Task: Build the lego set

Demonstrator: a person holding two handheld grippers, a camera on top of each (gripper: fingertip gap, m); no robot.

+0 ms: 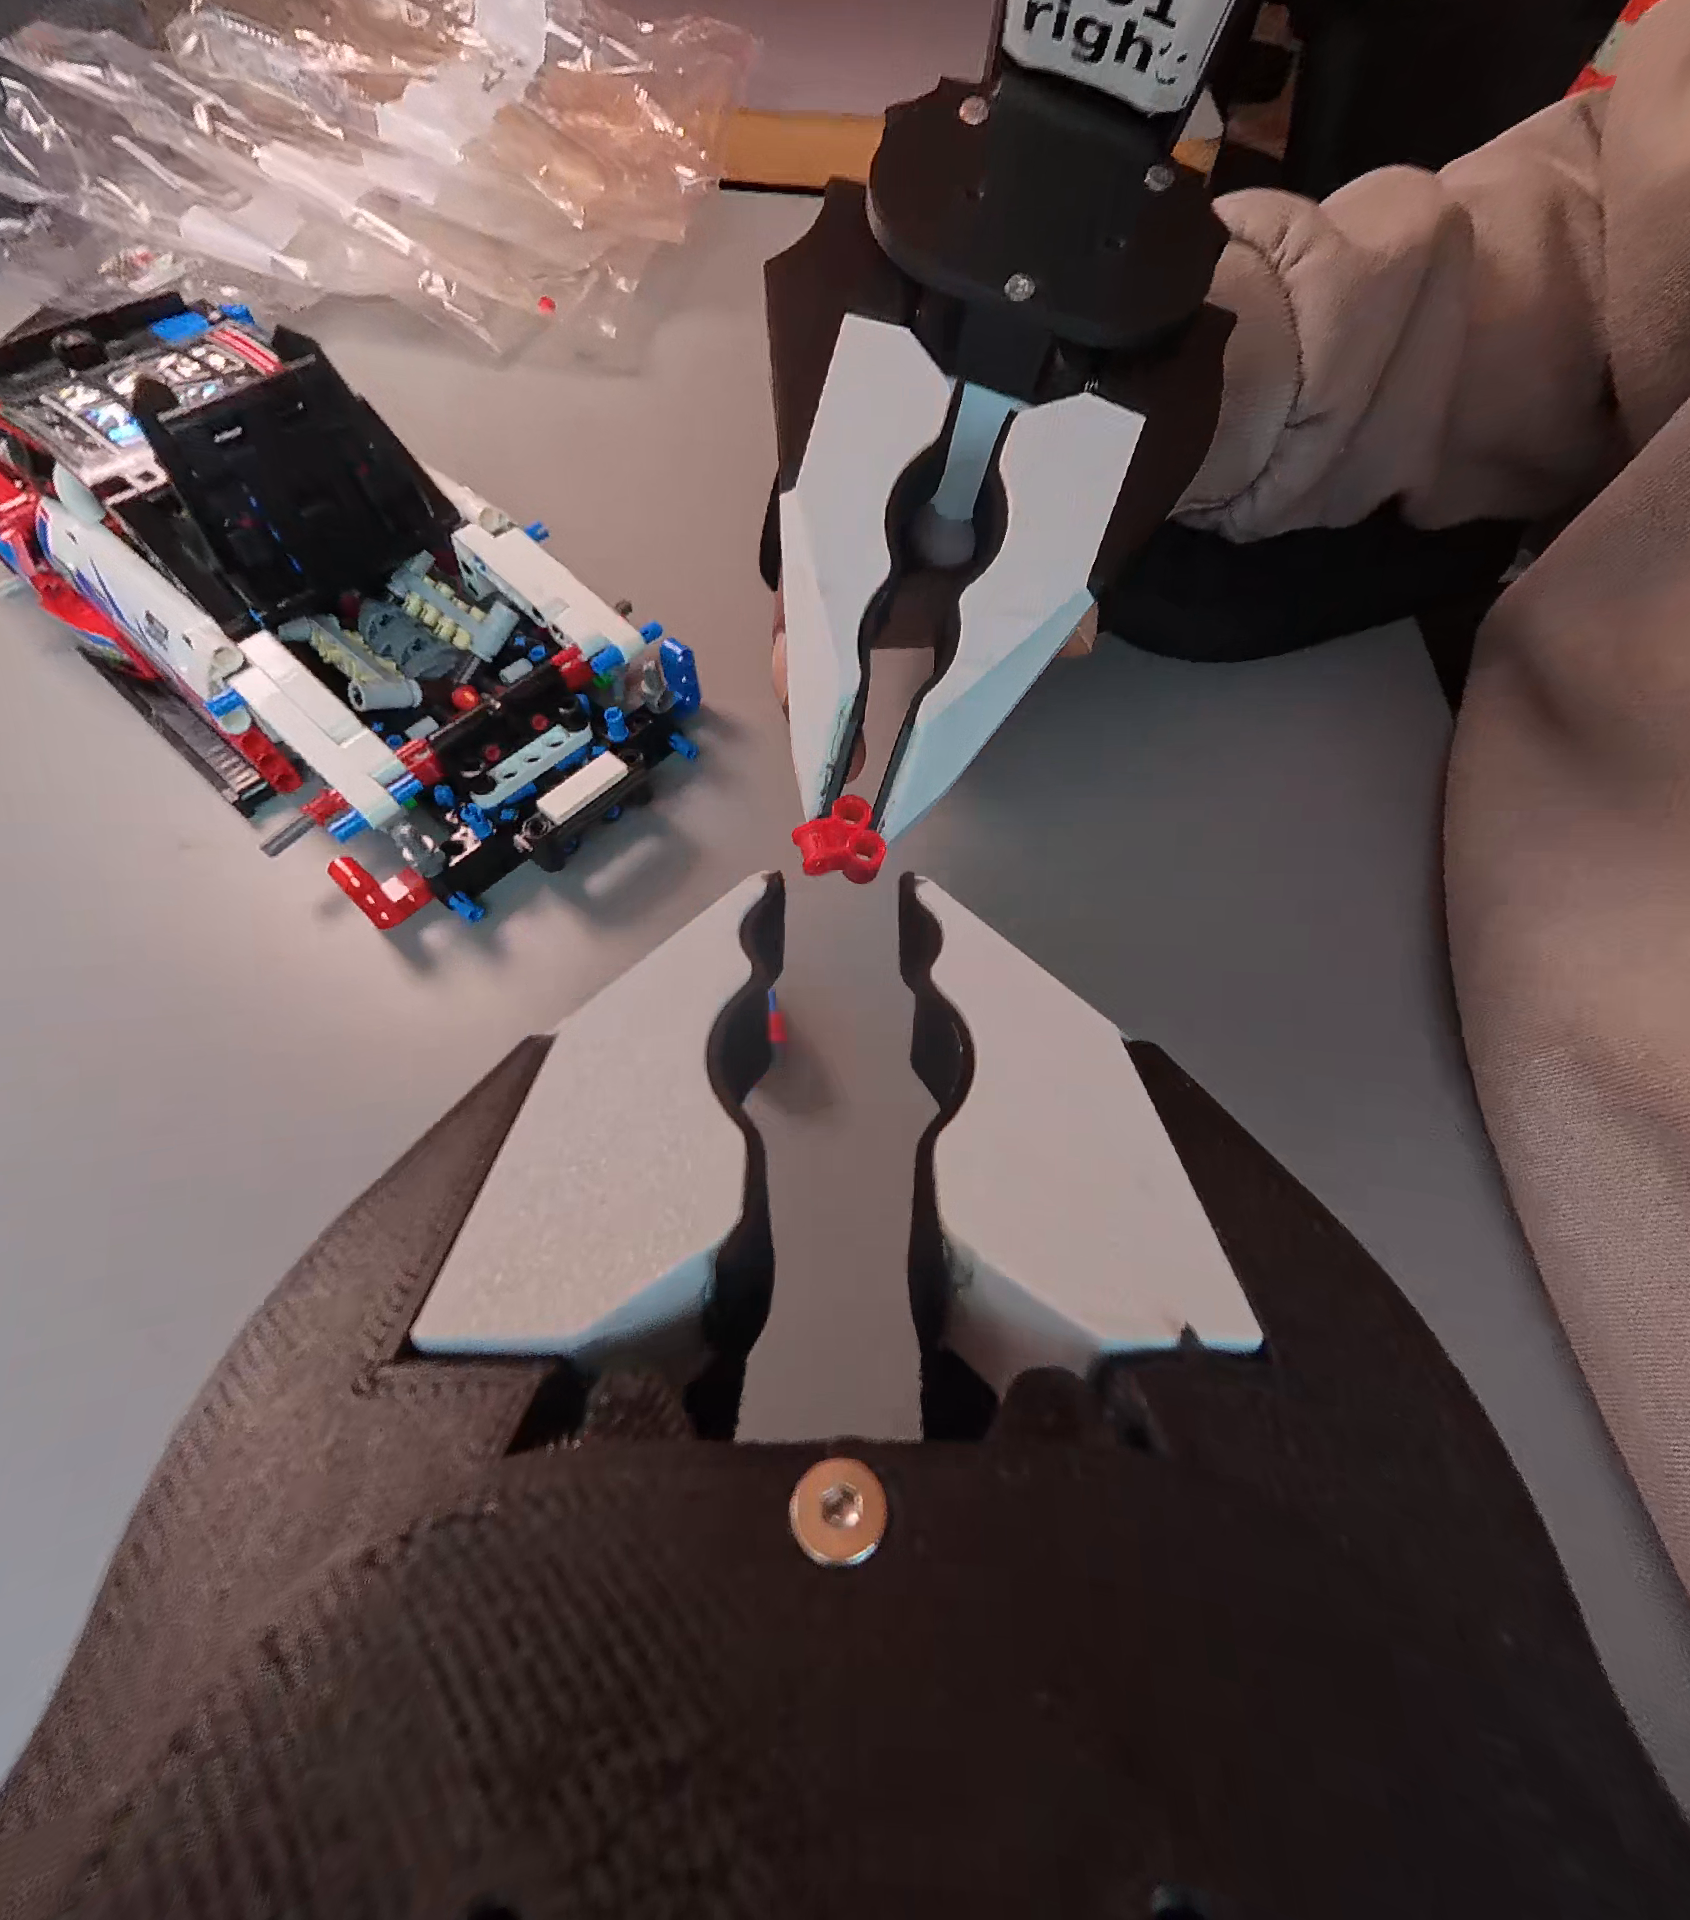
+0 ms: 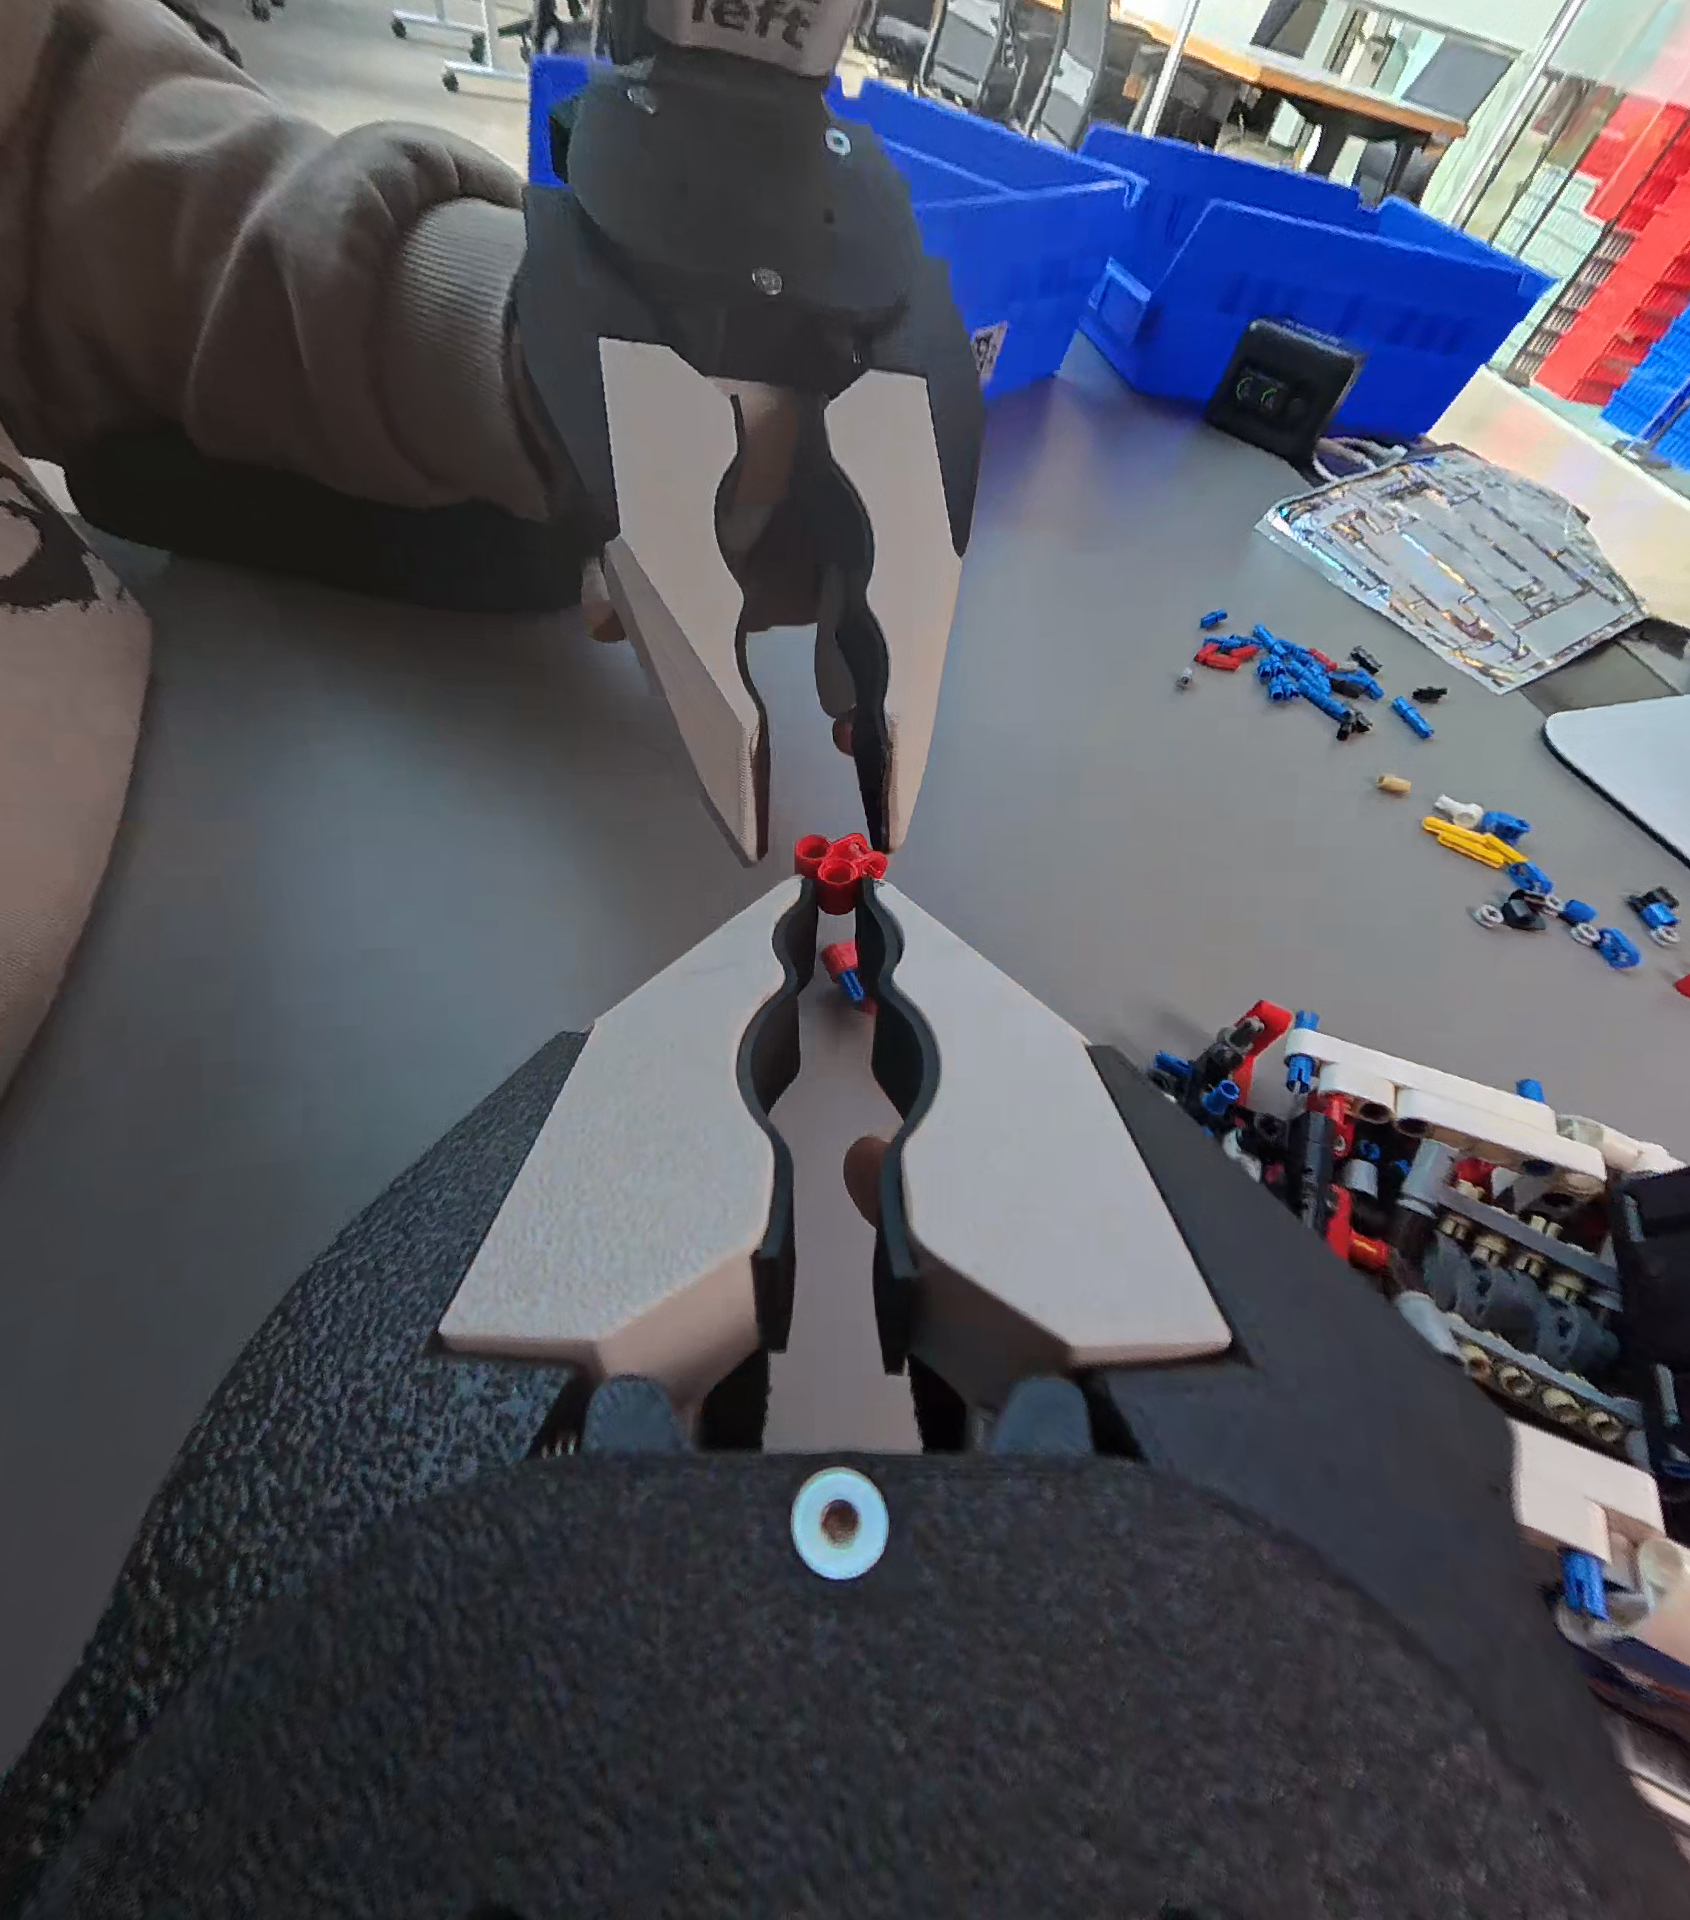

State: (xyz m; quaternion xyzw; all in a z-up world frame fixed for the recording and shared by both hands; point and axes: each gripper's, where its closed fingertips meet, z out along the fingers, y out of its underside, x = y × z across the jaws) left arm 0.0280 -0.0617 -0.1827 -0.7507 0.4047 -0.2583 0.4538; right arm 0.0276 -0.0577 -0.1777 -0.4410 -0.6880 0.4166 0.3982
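Lego car (image 1: 290, 634), partly built in red, white, blue and black, rests on the grey tabletop (image 1: 145, 1143) at about 10 o'clock in the left wrist view and at 4 o'clock in the right wrist view. Right gripper (image 1: 846, 821) enters the left wrist view from 12 o'clock, its jaws closed on a small red connector piece (image 1: 839, 837) held above the tabletop at the frame's centre. Left gripper (image 1: 841, 888) points at this piece from 6 o'clock, its jaws parted with nothing between them and their tips just beside the piece; whether they touch it cannot be told. A small red and blue pin (image 2: 843, 971) lies on the tabletop beneath the grippers. Crumpled clear plastic bags (image 1: 321, 156) lie beyond the car at 11 o'clock in the left wrist view. In the right wrist view, loose blue, red, yellow and black pieces (image 2: 1308, 675) are scattered at 2 to 3 o'clock, a silvery sheet (image 2: 1454, 561) lies beyond them, and blue bins (image 2: 1288, 270) stand at 1 o'clock. Beige sleeves (image 1: 1423, 343) cover the person's arms.
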